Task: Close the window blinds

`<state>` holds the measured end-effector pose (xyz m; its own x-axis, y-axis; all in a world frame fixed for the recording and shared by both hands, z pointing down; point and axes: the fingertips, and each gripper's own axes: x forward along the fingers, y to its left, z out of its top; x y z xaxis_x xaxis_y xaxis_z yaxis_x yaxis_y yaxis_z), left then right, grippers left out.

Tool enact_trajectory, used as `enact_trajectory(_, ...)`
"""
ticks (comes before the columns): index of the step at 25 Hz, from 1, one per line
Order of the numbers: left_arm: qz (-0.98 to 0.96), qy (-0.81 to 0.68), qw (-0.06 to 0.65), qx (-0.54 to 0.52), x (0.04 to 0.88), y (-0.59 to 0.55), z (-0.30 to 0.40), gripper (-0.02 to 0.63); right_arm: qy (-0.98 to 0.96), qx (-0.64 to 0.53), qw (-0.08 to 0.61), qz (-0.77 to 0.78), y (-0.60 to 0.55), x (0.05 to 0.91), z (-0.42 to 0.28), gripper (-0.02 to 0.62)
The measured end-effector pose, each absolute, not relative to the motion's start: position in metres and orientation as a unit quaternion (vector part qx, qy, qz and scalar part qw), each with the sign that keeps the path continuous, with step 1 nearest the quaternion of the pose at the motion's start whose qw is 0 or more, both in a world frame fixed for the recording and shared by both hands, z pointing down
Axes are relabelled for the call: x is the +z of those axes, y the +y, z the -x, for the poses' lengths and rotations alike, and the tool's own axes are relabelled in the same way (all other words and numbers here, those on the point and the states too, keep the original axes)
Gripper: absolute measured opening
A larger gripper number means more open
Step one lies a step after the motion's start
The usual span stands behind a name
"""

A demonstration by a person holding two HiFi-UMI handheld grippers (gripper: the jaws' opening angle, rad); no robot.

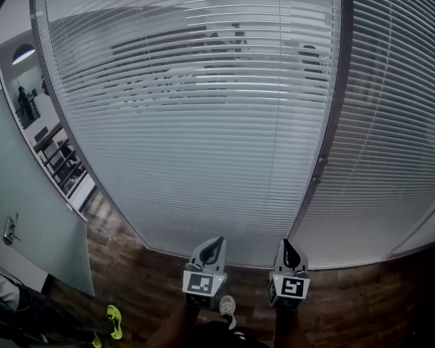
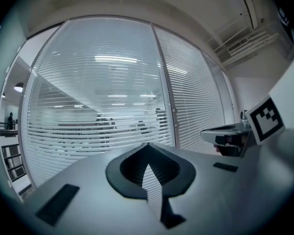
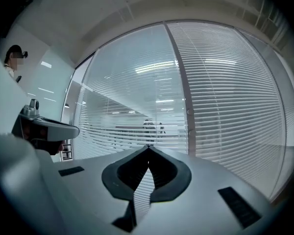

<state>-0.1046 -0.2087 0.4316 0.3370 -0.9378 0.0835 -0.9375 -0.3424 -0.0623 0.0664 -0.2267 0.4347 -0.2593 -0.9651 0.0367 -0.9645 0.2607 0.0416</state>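
Horizontal window blinds (image 1: 203, 122) cover a glass wall in front of me. On the left panel (image 2: 98, 92) the slats stand partly open, and an office and people show through. The right panel (image 1: 399, 143) looks more closed. A dark post (image 1: 326, 143) with a small knob (image 1: 319, 163) parts the two panels. My left gripper (image 1: 216, 242) and right gripper (image 1: 285, 243) hang side by side low in the head view, well short of the blinds. Both are shut with nothing between the jaws. The left gripper view (image 2: 147, 145) and the right gripper view (image 3: 148, 146) each face the blinds (image 3: 137, 92).
Brown wood floor (image 1: 130, 259) runs along the foot of the glass wall. A frosted glass partition (image 1: 29, 216) with a handle stands at the left. My shoe (image 1: 228, 309) shows below the grippers, and a yellow-green shoe (image 1: 114, 321) at the lower left. A person (image 3: 12, 58) stands behind, at the left.
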Motion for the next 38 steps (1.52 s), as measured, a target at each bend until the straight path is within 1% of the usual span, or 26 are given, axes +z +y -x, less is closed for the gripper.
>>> enact_trajectory(15,0.830,0.556,-0.017,-0.039,0.436,-0.249,0.098,0.000,-0.790,-0.015,0.041,-0.612,-0.254,0.432,-0.068,0.002)
enact_trajectory(25,0.831,0.555,-0.007,-0.027,0.454,-0.301,0.107,0.000,-0.794,-0.023,0.031,-0.607,-0.300,0.448,-0.056,0.002)
enact_trajectory(30,0.834,0.551,-0.023,-0.036,0.452,-0.324,0.105,0.000,-0.788,-0.022,0.033,-0.614,-0.322,0.449,-0.056,0.002)
enact_trajectory(34,0.835,0.550,0.007,-0.010,0.468,-0.340,0.111,0.000,-0.783,-0.033,0.034,-0.620,-0.328,0.460,-0.052,0.002)
enact_trajectory(38,0.842,0.540,0.010,-0.009,0.488,-0.358,0.110,0.000,-0.777,-0.032,0.046,-0.627,-0.344,0.479,-0.049,0.003)
